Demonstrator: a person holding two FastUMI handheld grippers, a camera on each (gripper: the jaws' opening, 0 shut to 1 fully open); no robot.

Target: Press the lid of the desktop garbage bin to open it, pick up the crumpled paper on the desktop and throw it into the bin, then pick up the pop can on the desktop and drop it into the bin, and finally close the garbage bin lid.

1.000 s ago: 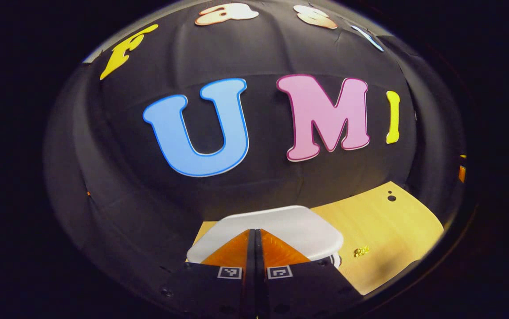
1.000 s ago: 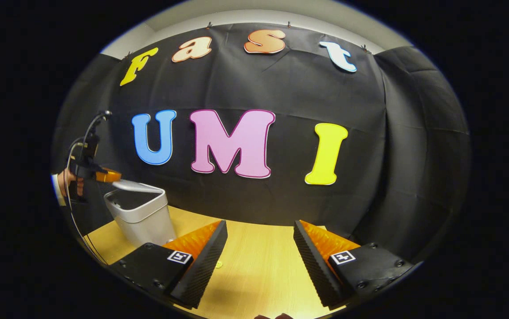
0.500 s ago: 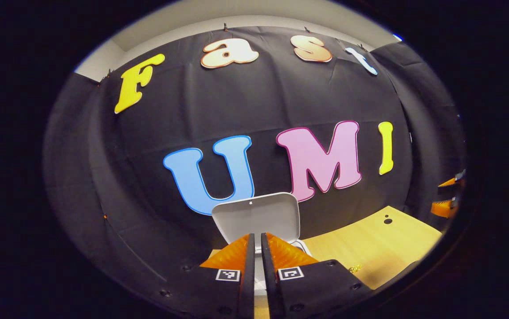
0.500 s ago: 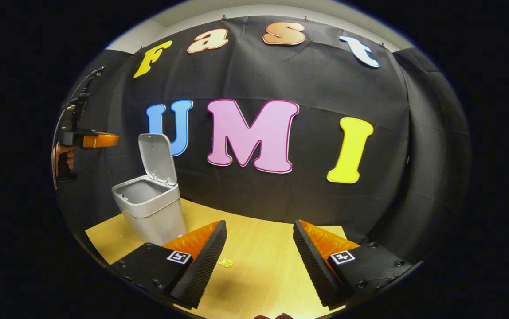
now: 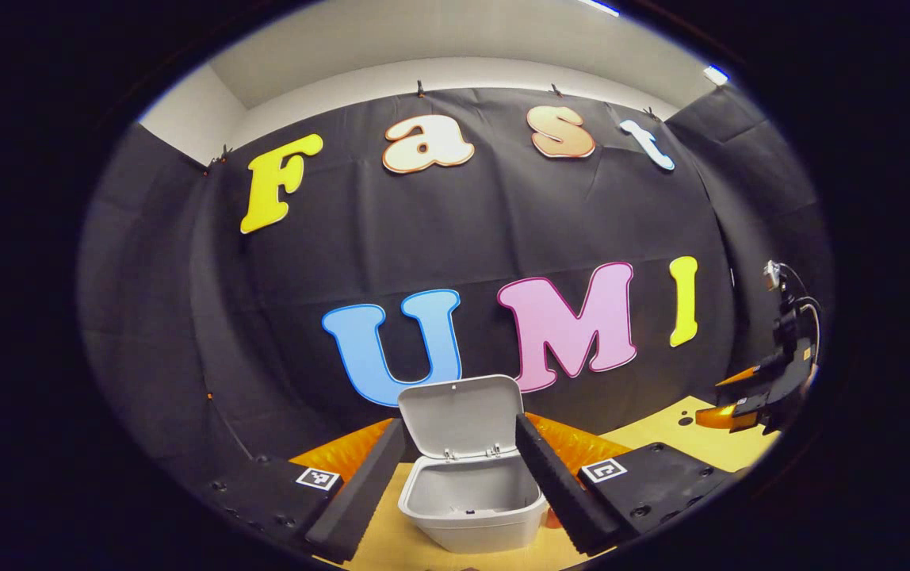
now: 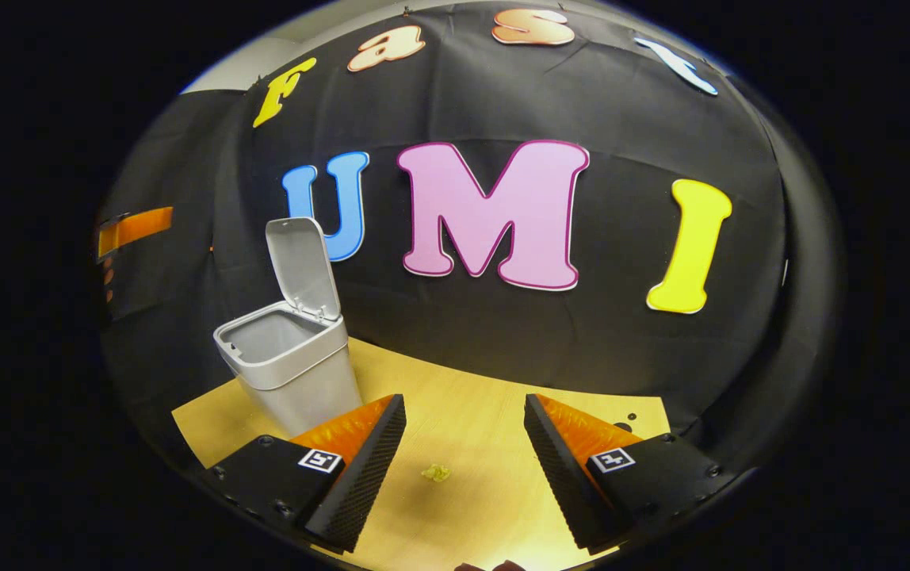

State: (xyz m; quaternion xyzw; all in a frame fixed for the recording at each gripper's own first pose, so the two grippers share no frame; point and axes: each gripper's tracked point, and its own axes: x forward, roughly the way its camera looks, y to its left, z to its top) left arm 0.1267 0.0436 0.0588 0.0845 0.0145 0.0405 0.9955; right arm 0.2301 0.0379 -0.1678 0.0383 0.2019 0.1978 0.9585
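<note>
Left hand-held gripper (image 5: 460, 484) spread wide above the bin (image 5: 471, 507), holding nothing.
Bin lid (image 6: 302, 267) stands upright; crumpled paper (image 6: 436, 473) lies on the counter (image 6: 471, 428) beside the bin, between the right hand-held gripper's (image 6: 464, 456) parted, empty fingers.

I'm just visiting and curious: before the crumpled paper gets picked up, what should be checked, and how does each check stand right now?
1. Bin lid up: ok, it stands upright behind the bin's opening.
2. Garbage bin upright on the desktop: ok.
3. Crumpled paper reachable: ok, it lies on the desktop ahead, between the fingers.
4. Right gripper open: ok.
5. Left gripper open: ok, empty, facing the bin.
6. Pop can located: cannot tell.
</note>
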